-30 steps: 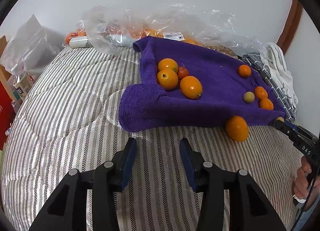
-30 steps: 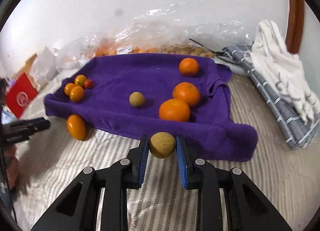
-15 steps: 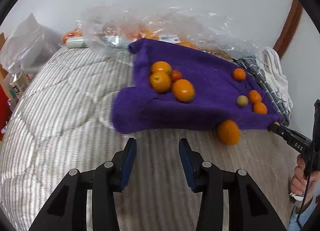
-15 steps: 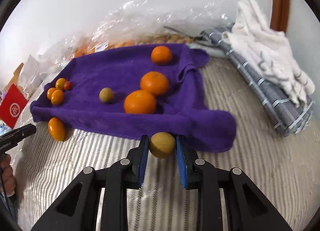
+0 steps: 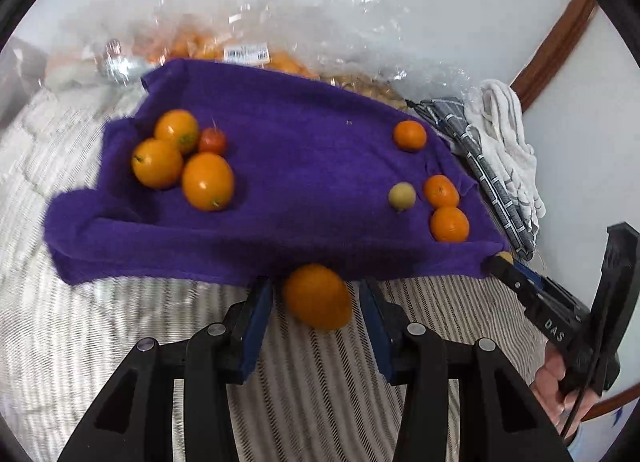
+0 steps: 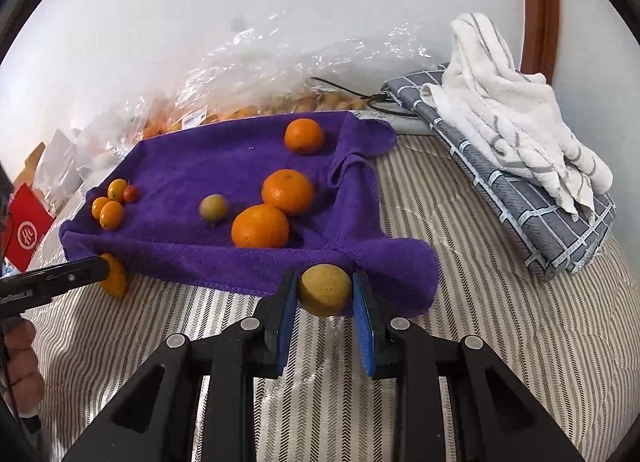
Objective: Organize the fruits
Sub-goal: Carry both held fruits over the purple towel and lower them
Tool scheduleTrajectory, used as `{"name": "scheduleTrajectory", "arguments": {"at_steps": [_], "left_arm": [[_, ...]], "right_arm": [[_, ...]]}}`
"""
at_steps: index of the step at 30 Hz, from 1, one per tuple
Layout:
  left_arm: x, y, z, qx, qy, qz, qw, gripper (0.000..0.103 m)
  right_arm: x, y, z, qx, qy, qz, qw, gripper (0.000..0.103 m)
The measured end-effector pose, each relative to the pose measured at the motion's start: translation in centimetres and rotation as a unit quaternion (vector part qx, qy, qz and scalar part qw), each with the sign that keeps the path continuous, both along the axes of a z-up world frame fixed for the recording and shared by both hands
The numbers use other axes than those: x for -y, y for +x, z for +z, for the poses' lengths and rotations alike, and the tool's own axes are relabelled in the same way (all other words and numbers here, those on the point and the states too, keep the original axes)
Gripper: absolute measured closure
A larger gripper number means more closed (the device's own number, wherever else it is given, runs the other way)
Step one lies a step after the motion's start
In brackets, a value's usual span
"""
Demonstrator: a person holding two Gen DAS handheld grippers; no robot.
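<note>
Left wrist view: the left gripper (image 5: 316,294) stood with its jaws apart around a loose orange fruit (image 5: 318,296) that lay on the striped bedcover (image 5: 100,342), just at the front edge of the purple towel (image 5: 304,166). Gaps showed on both sides, so the pads did not press on it. On the towel, a cluster of orange fruits (image 5: 188,162) lay at the left and three tangerines (image 5: 440,190) with a small tan fruit (image 5: 401,195) at the right.

Right wrist view: the right gripper (image 6: 325,290) was clamped on a tan round fruit (image 6: 325,289), held over the towel's front hem.

Risks, as judged:
- The round, smooth orange fruit could roll under the hem if one finger touched it first on closing.
- The soft cover could yield and drop the fruit below the pads.
- The raised, folded hem could catch the right gripper's fingers, or the released tan fruit could roll into the wrong group.
</note>
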State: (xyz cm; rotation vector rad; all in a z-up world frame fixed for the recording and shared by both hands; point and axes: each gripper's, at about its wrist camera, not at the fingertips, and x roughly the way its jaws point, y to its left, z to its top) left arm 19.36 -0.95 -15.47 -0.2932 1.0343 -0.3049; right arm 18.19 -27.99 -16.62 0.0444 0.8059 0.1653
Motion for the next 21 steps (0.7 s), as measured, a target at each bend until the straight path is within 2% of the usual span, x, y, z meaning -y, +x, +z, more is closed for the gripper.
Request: {"name": "scheduleTrajectory", "arguments": {"at_steps": [6, 8, 12, 17, 21], "left_arm": [[-0.1, 0.1, -0.7, 0.012, -0.021, -0.002, 0.9997, 0.061], [0.0, 0.1, -0.8, 0.016, -0.014, -0.003, 0.9998, 0.068], [-0.2, -0.2, -0.8, 0.020, -0.030, -0.009, 0.9993, 0.068], [-0.8, -1.5, 0.3, 0.055, -0.021, -0.007, 0.9982, 0.068], [-1.3, -1.7, 1.3, 0.078, -0.028, -0.008, 0.9965, 0.068]], "right_arm": [[-1.1, -0.2, -0.2, 0.003, -0.010, 0.016, 1.000, 0.076], [-1.5, -0.2, -0.3, 0.003, -0.015, 0.020, 1.000, 0.076], [-1.6, -0.2, -0.4, 0.003, -0.017, 0.021, 1.000, 0.076], [-1.3, -0.2, -0.2, 0.008, -0.007, 0.016, 1.000, 0.076], [-1.3, -0.6, 0.1, 0.017, -0.002, 0.016, 1.000, 0.076]]}}
